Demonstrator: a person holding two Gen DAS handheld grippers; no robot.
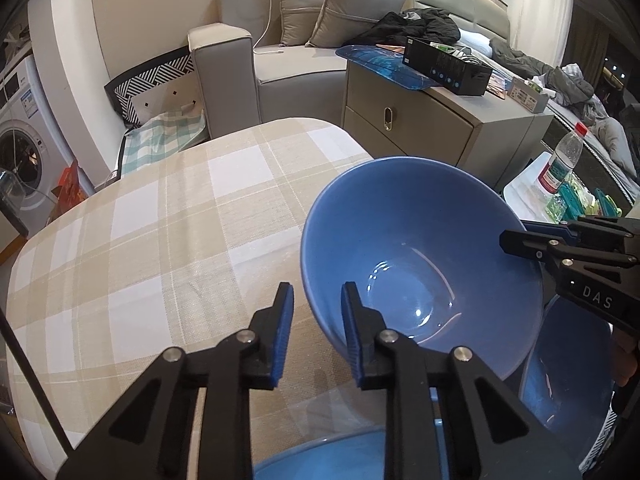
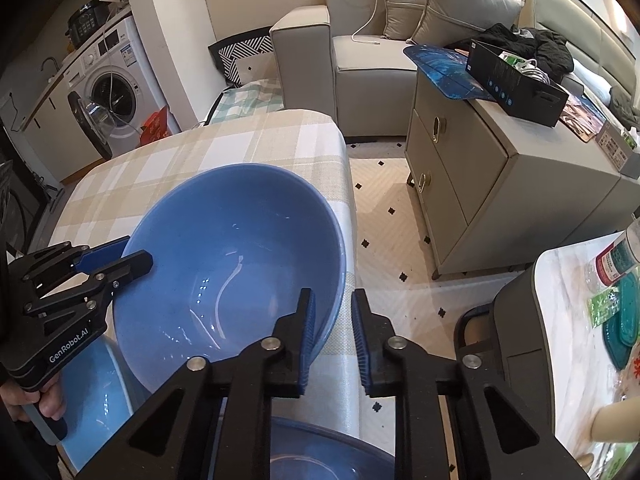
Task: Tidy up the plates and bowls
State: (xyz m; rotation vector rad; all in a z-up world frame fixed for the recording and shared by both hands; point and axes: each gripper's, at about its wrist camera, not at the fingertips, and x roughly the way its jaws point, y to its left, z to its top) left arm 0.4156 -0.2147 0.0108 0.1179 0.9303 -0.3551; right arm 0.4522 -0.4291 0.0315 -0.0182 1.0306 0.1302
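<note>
A large blue bowl [image 1: 420,256] is held tilted above the checked tablecloth [image 1: 160,232]. My left gripper [image 1: 316,328] straddles its near-left rim, one finger inside and one outside, jaws apart. My right gripper [image 2: 332,332] straddles the opposite rim of the same bowl [image 2: 232,264] the same way. Each gripper shows in the other's view: the right gripper [image 1: 520,242] at the bowl's right rim, the left gripper [image 2: 132,258] at its left rim. A second blue bowl [image 1: 568,364] sits below, and another blue dish [image 2: 332,452] lies at the bottom edge.
A grey cabinet [image 2: 500,184] with a black box [image 2: 516,80] and blue mat stands to the right. A sofa [image 2: 360,40] is behind. A side table [image 2: 580,320] holds a water bottle [image 1: 560,160] and teal items. A washing machine [image 2: 112,84] is at left.
</note>
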